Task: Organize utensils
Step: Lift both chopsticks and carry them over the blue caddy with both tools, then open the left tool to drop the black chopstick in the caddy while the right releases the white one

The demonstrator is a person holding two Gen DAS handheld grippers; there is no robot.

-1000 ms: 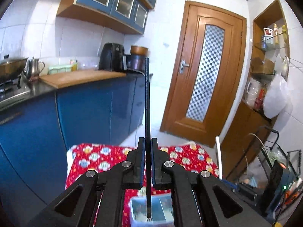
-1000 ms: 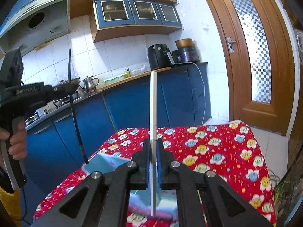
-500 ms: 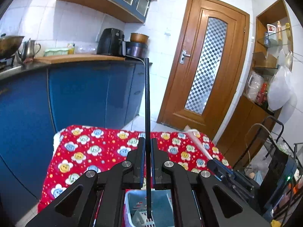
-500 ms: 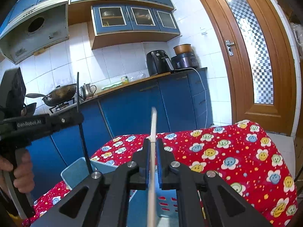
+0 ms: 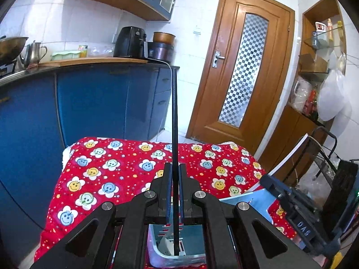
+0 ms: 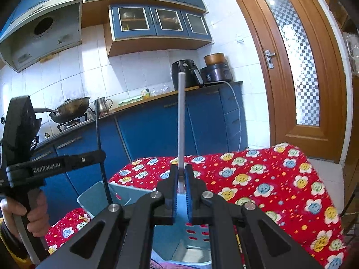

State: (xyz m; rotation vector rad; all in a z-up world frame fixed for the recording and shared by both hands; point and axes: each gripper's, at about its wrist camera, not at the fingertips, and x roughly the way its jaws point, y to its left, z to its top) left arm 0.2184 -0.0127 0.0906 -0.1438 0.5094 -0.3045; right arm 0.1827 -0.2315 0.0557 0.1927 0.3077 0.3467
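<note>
On top of the red flower-print tablecloth (image 5: 116, 174) (soft fabric, smiley blooms) sits a pale blue plastic caddy (image 6: 98, 197), boxy, slotted walls. Left gripper (image 5: 174, 192) pinches a thin black chopstick (image 5: 174, 116), upright, lower tip down inside the caddy. Right gripper (image 6: 181, 192) holds a pale grey chopstick (image 6: 181, 116), round, matte, also upright over the caddy's near compartment; jaws look slightly apart around it, so grip may be loosening, can't tell for sure. Judgement: task is mid-way, both sticks are over or in the bin but neither released; dropping them in remains. Something white lies in the caddy bottom, unclear what.
</note>
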